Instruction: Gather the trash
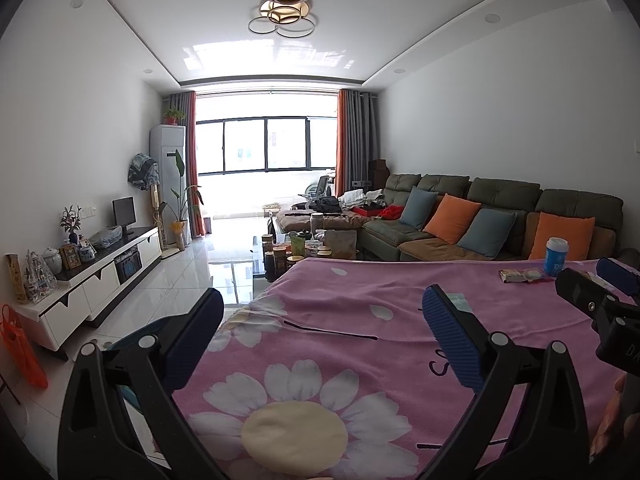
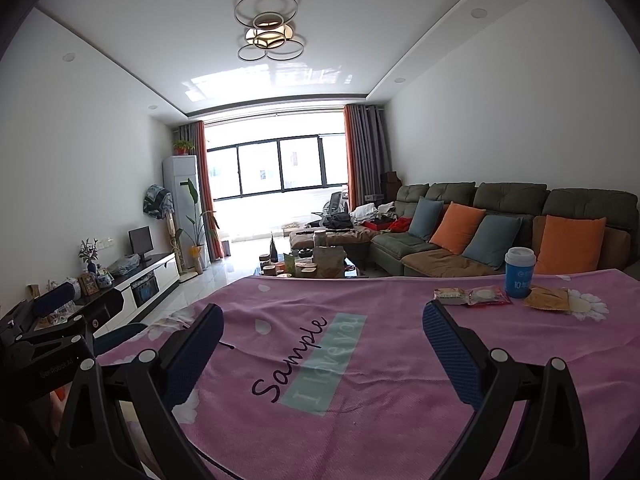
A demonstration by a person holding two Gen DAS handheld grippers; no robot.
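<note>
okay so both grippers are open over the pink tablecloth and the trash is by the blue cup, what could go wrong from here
1. The wrappers lie right beside the upright blue cup; the brown packet seems to touch it. A sweep by the right gripper could tip it over.
2. The wrappers are flat and thin, so the fingers may pinch the loose pink cloth and drag it.
3. The left gripper hangs close beside the right one, so they could collide.

The print on the blue cup [image 2: 519, 273] is too small to read, and so are the wrappers [image 2: 472, 296] beside it. The counter [image 2: 400, 420] runs off the bottom edge. Far off, the coffee-table clutter [image 2: 312, 264] blurs together.
</note>
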